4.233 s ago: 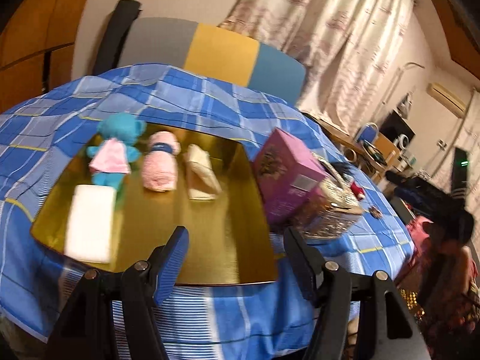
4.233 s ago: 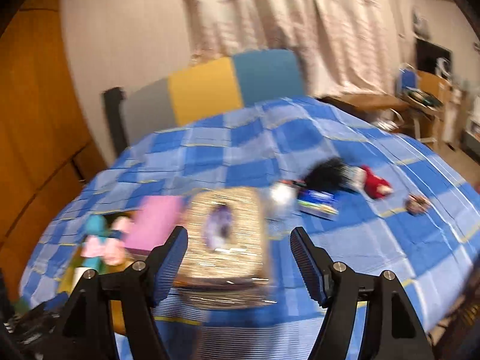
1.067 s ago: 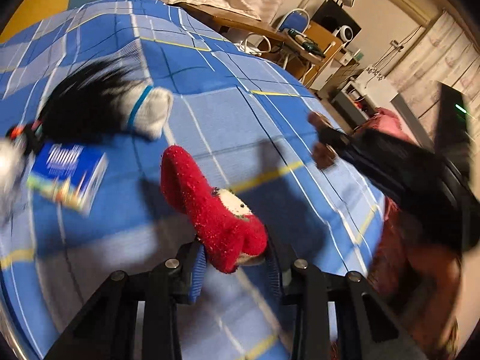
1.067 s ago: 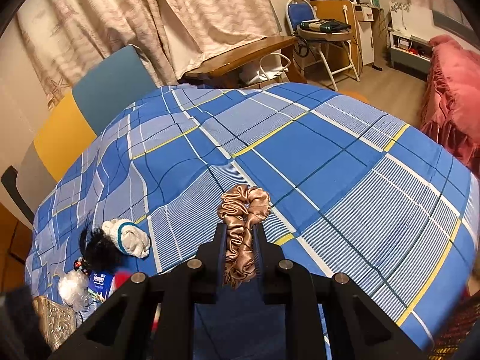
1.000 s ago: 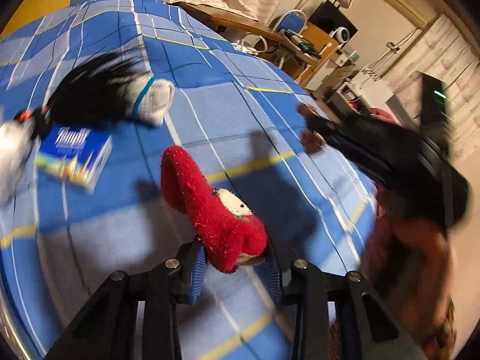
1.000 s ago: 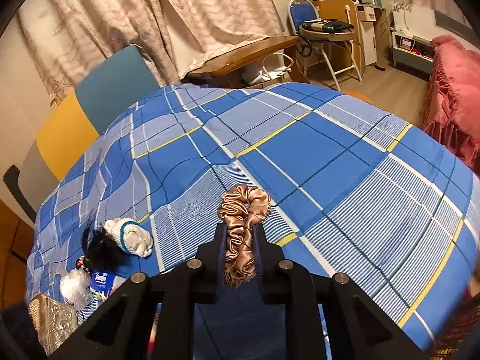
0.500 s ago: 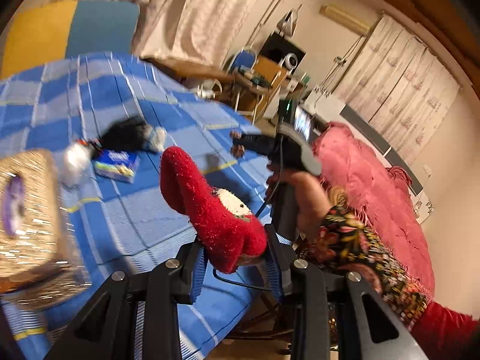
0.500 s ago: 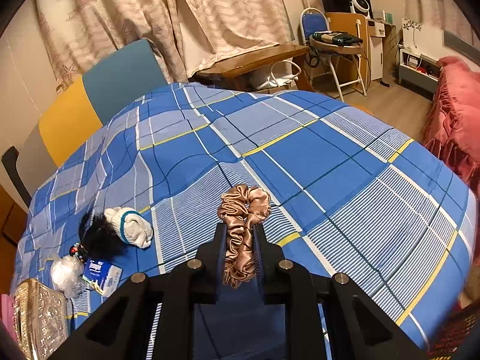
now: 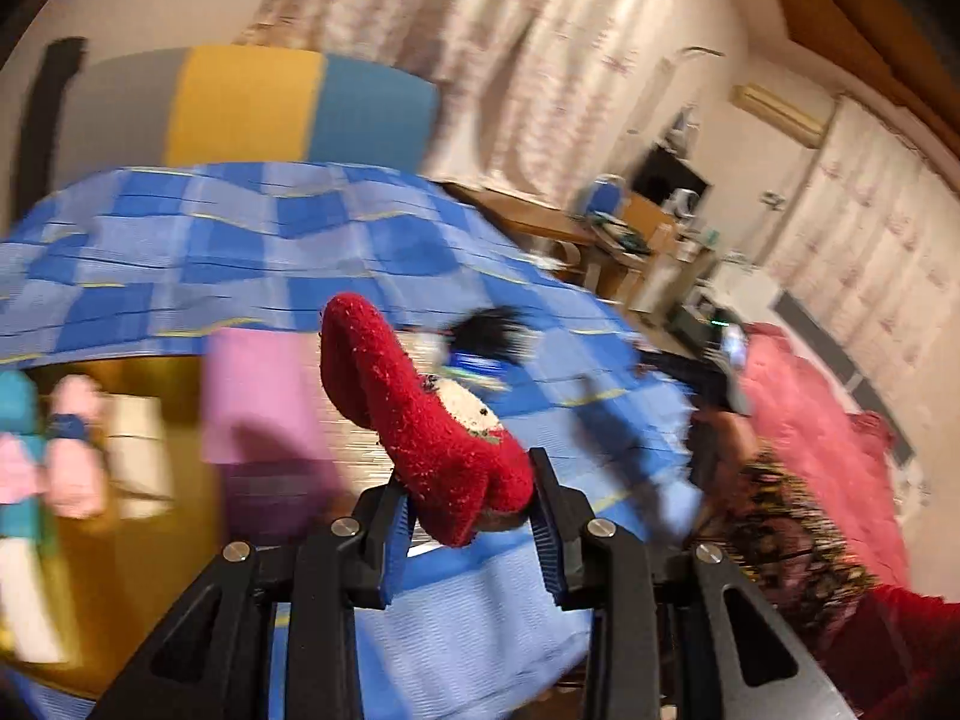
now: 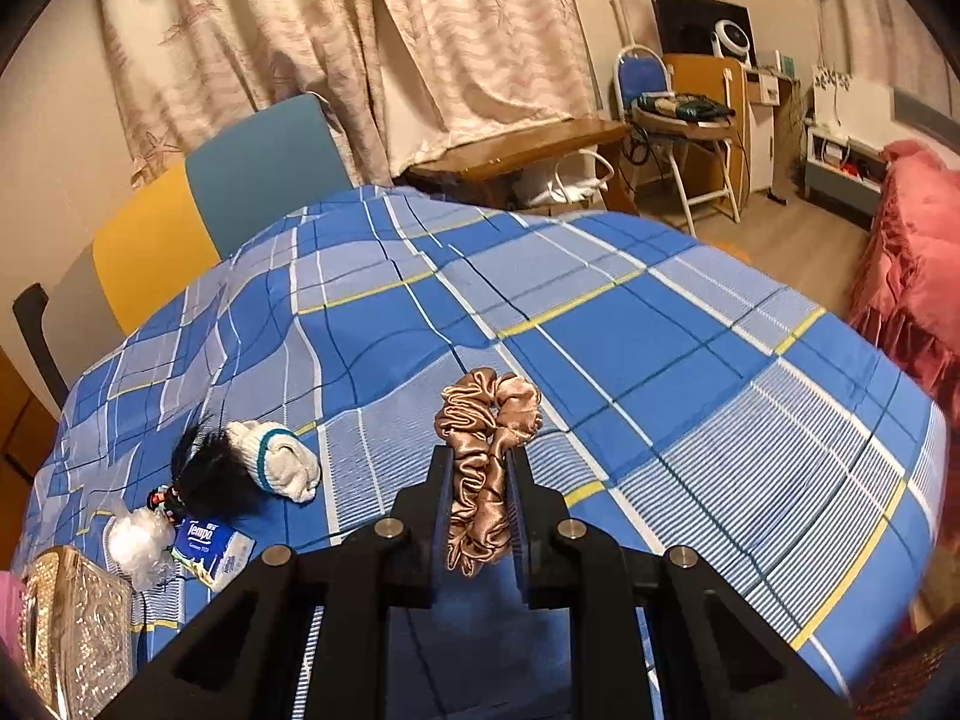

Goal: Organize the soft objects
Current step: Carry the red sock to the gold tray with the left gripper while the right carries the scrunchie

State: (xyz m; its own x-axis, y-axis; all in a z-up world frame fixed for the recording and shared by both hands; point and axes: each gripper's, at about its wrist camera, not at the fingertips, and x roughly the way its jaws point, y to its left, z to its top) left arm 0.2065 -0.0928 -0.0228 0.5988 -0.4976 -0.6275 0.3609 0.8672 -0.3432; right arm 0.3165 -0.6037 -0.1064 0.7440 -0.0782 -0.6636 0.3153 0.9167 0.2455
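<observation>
The left gripper point(image 9: 471, 531), fingers clamped on the red sock point(image 9: 420, 420), has swung toward the gold tray point(image 9: 180, 516); the right gripper point(image 10: 480, 516) pinches the scrunchie point(image 10: 483, 462).

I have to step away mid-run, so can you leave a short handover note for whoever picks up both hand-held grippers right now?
Left hand-held gripper: shut on the red sock, held in the air near the gold tray.
Right hand-held gripper: shut on the brown satin scrunchie, above the blue plaid cloth.
Done: the teal plush, pink roll and a pale bundle lie in the tray.
Left: place the sock and scrunchie; the white sock and black fluffy item are on the cloth, beside a tissue pack.
</observation>
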